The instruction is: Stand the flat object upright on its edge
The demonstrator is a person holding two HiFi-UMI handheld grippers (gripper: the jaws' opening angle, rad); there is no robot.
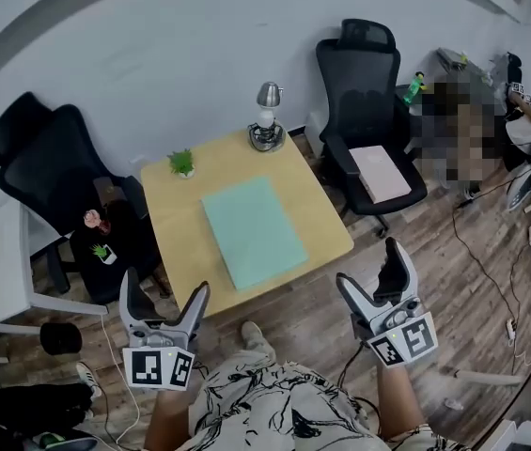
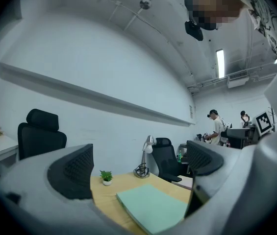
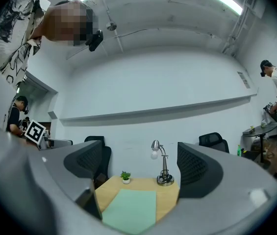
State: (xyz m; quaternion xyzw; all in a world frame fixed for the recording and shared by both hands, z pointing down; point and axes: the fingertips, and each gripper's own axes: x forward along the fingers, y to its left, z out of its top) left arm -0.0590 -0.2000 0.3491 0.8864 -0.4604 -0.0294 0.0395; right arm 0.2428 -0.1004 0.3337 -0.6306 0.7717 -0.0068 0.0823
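1. Hovering just off the near edge of the table (image 1: 173, 216), the left gripper (image 1: 163, 294) and the right gripper (image 1: 370, 271) both have their tongs spread wide. Nothing is between either pair.
2. Untouched, the flat green object (image 1: 253, 230) lies face down on the table's middle, angled, with one corner reaching the table's near edge.
3. The likeliest trouble seems to be the pick-up. The object looks thin and sits flush on the table, so a jaw may fail to get under an edge and only skid over the top.
4. A push from one side could slide it along the smooth tabletop. It could go off the table's near edge or back toward the small potted plant (image 1: 181, 163) and the desk lamp (image 1: 267, 120) at the table's far edge.
5. It may also bend when lifted by one corner, or fall flat again once it is let go on so narrow an edge.
6. The table is pale wood, square and mostly bare.
7. Around the table there are black office chairs: one chair (image 1: 364, 92) beyond the table's far right corner with a pinkish flat item (image 1: 381, 172) on its seat, another (image 1: 44, 158) off the table's left side. The floor (image 1: 425, 252) under the table is wood plank, and a plain white wall stands behind it.
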